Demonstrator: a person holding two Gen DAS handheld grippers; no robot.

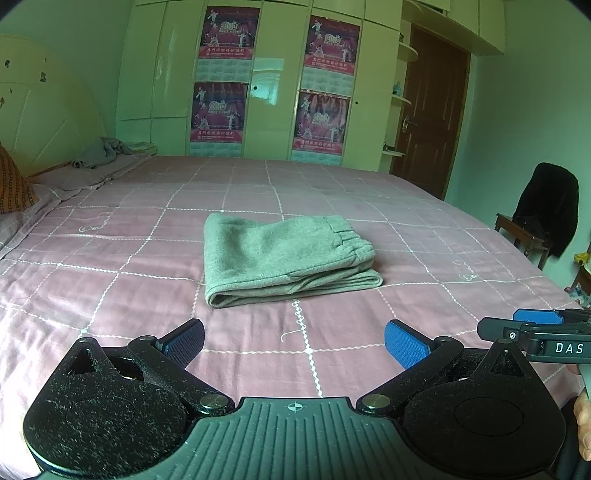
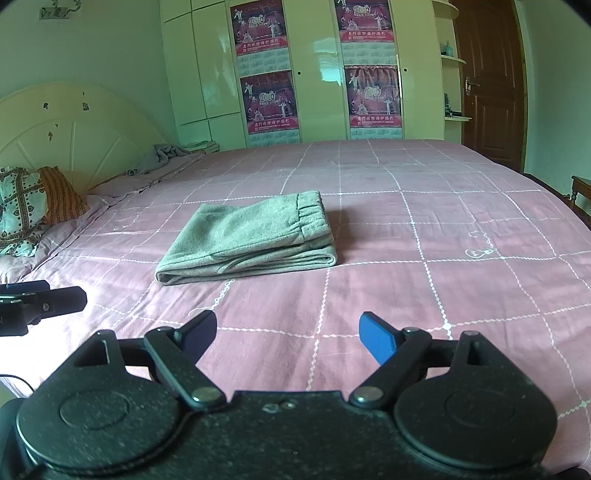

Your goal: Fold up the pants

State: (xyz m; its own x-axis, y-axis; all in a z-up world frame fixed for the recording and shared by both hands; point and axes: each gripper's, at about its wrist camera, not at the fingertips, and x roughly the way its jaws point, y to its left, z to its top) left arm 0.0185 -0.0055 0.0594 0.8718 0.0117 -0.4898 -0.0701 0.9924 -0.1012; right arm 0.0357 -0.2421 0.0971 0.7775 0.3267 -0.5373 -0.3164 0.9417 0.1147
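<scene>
grey pants [image 1: 284, 254] (folded), beyond both spread tongs [image 1: 294, 339]

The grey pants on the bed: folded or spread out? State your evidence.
Folded. The grey pants lie as a compact stacked bundle on the pink bedsheet, layered edges showing along the near side and the elastic waistband on top.

Folded pants [image 1: 284, 258] mid-bed [image 1: 110, 295], ahead of both tools, pillows [image 2: 33, 206] left.

pink checked bedsheet [image 1: 147, 295], posters [image 1: 225, 33] on wardrobe [image 1: 155, 74], brown door [image 1: 432, 110], dark-draped chair [image 1: 543, 221]
</scene>
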